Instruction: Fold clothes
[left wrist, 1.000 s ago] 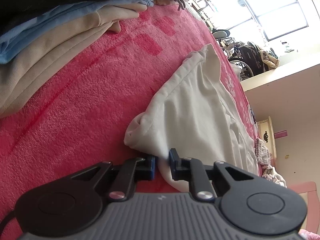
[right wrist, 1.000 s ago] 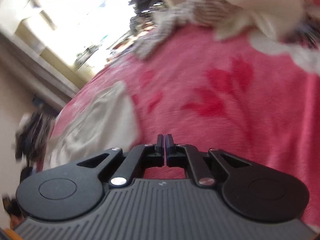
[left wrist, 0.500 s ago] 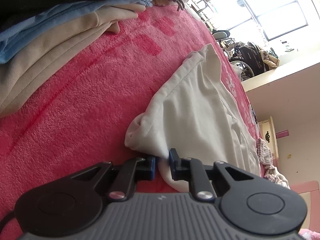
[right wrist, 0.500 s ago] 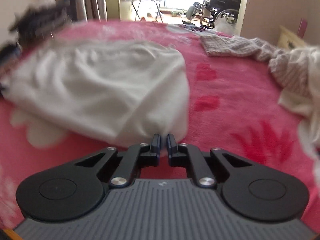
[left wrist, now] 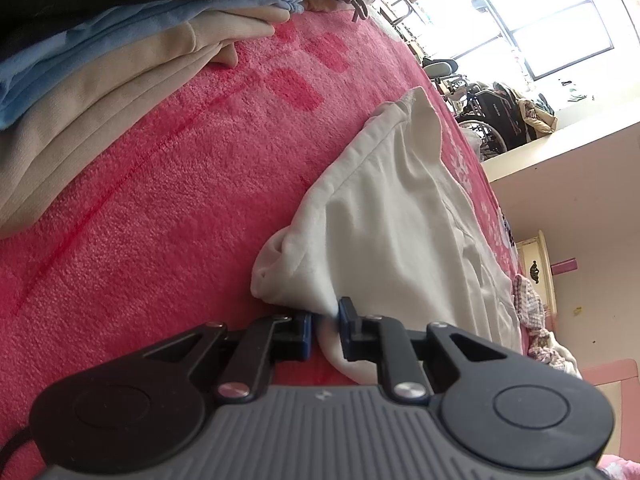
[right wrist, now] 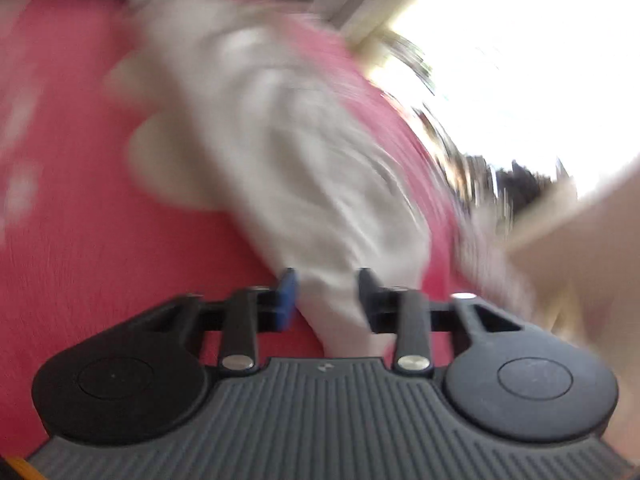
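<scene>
A white garment [left wrist: 392,216] lies crumpled on the pink blanket [left wrist: 168,208]. My left gripper [left wrist: 325,320] is shut on a bunched corner of it at the near edge. In the blurred right wrist view the same white garment [right wrist: 288,152] stretches away from my right gripper [right wrist: 326,284]. Its jaws are opening, and a fold of the white cloth sits between them with a gap to each pad.
A stack of folded clothes [left wrist: 100,64], beige, light blue and dark, lies at the upper left. A checked cloth [left wrist: 532,300] lies at the far right. Wheelchairs [left wrist: 480,112] stand by the bright window [left wrist: 532,12] beyond the bed.
My right gripper swung across the blanket to the white garment, rolled over, and its jaws went from shut to apart. The left gripper kept still, holding the cloth.
</scene>
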`<state>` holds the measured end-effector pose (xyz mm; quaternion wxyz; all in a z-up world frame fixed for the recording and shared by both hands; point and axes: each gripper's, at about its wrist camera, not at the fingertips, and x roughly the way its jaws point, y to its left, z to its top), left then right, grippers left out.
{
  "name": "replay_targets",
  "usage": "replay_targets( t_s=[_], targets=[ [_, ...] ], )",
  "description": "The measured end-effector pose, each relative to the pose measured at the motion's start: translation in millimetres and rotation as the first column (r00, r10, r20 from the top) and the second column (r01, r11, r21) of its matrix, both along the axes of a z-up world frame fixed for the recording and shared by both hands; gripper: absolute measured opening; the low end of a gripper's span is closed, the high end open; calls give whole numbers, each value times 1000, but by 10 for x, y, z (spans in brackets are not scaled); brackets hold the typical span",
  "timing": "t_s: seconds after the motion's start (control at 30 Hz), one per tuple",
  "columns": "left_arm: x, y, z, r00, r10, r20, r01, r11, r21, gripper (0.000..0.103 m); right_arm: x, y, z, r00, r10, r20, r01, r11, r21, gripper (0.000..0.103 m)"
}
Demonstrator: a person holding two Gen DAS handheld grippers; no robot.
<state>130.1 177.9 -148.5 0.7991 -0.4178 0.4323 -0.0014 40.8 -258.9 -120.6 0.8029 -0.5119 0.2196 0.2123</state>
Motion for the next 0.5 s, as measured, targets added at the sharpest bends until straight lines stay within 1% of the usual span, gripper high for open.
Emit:
replay_targets(
  t_s=[0.03, 0.07, 0.1, 0.13, 0.17, 0.23, 0.37, 0.5],
  targets=[
    [5, -2, 4, 1000, 0, 1, 0, 1000, 0, 16, 1, 86, -127, 998, 57, 28, -53, 993, -104, 45],
    [13, -1, 7, 1000, 0, 1, 0, 1000, 0, 16, 32, 131, -242, 995, 94, 38, -85, 978, -190, 42],
    [18, 0, 9, 1000, 0, 2, 0, 1000, -2, 16, 83, 130, -312, 994, 109, 25, -100, 966, -240, 41],
    [20, 1, 8, 1000, 1, 3, -1, 1000, -3, 16, 142, 110, -356, 994, 112, 3, -106, 956, -272, 26],
    [22, 1, 7, 1000, 2, 3, -2, 1000, -7, 16, 205, 77, -367, 995, 99, -16, -100, 951, -293, 6],
    [26, -2, -7, 1000, 4, 3, -4, 1000, -15, 15, 273, -27, -269, 997, 77, -31, -83, 953, -291, 5],
    [16, 4, -24, 1000, 2, 3, -2, 1000, -22, 15, 231, -189, -54, 996, 85, -31, -90, 957, -274, 5],
    [10, -8, -18, 1000, 5, 2, -4, 1000, -24, 15, 234, -341, -122, 995, 82, -63, -97, 950, -298, 5]
  ],
)
